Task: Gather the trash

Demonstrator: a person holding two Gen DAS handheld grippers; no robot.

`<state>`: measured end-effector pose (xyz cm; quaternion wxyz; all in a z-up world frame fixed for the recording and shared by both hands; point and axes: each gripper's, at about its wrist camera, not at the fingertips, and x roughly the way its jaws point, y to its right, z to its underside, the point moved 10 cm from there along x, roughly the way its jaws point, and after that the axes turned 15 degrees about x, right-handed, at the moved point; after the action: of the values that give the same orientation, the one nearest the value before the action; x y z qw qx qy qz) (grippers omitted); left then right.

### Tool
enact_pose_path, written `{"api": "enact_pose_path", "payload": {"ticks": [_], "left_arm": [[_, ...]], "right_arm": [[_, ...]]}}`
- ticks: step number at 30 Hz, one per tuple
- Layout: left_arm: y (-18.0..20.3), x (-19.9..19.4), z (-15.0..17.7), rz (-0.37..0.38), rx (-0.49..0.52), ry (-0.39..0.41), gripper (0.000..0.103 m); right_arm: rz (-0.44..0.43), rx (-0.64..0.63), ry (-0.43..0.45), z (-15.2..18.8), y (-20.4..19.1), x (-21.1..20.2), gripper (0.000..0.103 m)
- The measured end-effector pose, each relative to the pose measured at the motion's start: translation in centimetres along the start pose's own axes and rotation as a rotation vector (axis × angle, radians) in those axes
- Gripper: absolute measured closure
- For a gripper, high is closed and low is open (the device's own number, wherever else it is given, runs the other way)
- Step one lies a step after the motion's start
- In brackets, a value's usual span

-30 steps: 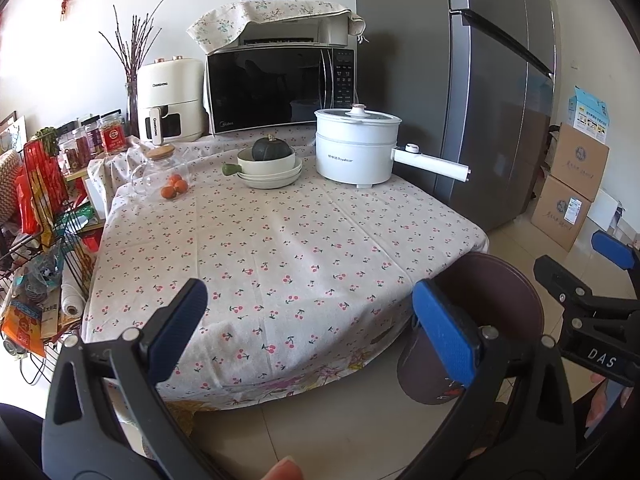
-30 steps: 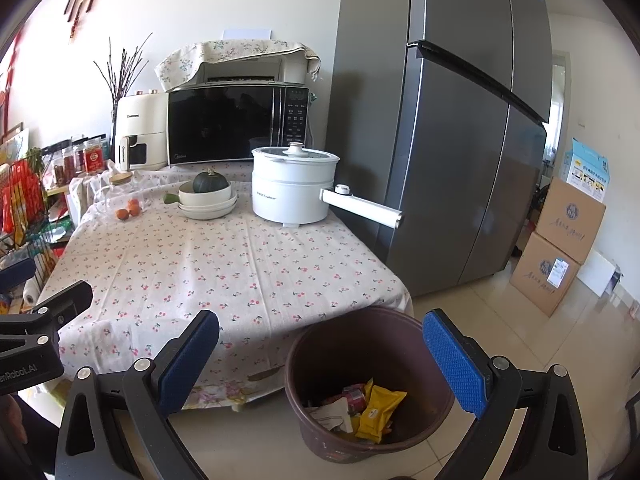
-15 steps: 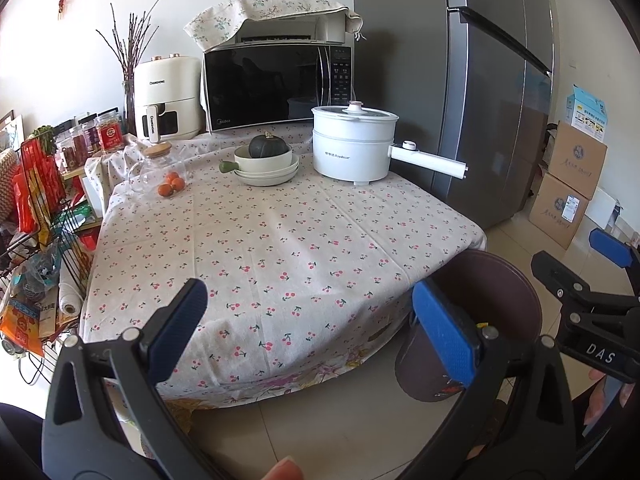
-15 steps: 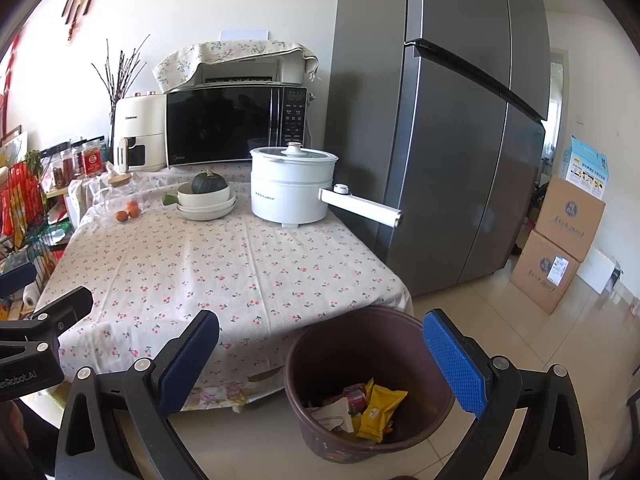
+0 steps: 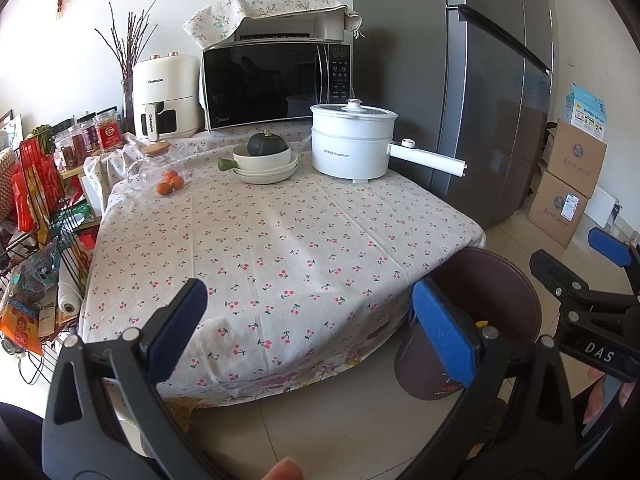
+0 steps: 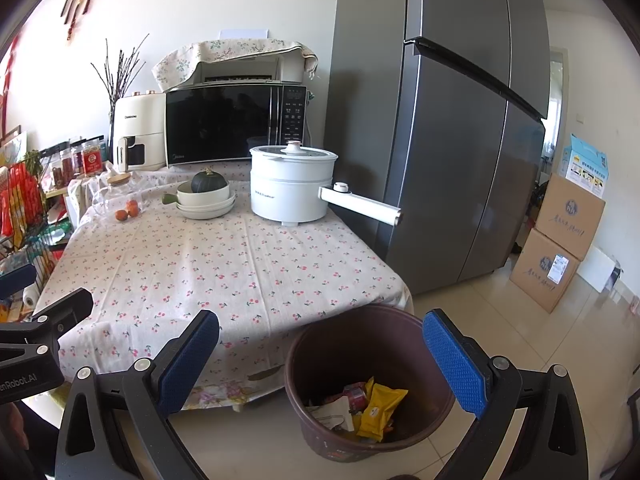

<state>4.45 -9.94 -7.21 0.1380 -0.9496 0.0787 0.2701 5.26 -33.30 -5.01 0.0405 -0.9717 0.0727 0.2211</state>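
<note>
Left gripper [image 5: 308, 328]: blue-padded fingers [image 5: 442, 336] spread wide apart, nothing btwn them, held over the near edge of the surface [image 5: 280, 240]. Right gripper [image 6: 320, 356]: fingers [image 6: 454, 364] also spread wide, empty, hovering just above the trash bin [image 6: 372, 384].

Bin is brown, stands on the tiled floor [image 6: 540, 344] right at the surface's near right corner. Inside: the trash — a yellow snack packet [image 6: 378, 404], crumpled white paper [image 6: 334, 416], a red wrapper [image 6: 354, 392], all low in the bin. In left wrist view the bin shows just behind the left gripper's right finger, w/ the right gripper's tips past it at the frame's right edge.

Surface has a cherry-print cloth; near part bare. At the far end: white electric pot [image 6: 292, 188] w/ long handle pointing right, stacked bowls [image 6: 206, 200] w/ a dark green squash [image 6: 208, 181] on top, small oranges [image 6: 127, 210] beside a glass jar. Microwave [image 6: 236, 124] & air fryer [image 6: 138, 136] behind. Grey fridge [image 6: 460, 120] right of the surface; cardboard boxes [image 6: 560, 240] stacked farther right.
</note>
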Motion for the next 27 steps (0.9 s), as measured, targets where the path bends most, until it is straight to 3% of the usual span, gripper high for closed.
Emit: {"api": "enact_pose_path", "payload": {"ticks": [27], "left_arm": [[0.08,-0.13,0.41,-0.002,0.0,-0.006,0.001]], "right_arm": [[0.001,0.002,-0.001,0.0,0.04,0.02,0.0]]}}
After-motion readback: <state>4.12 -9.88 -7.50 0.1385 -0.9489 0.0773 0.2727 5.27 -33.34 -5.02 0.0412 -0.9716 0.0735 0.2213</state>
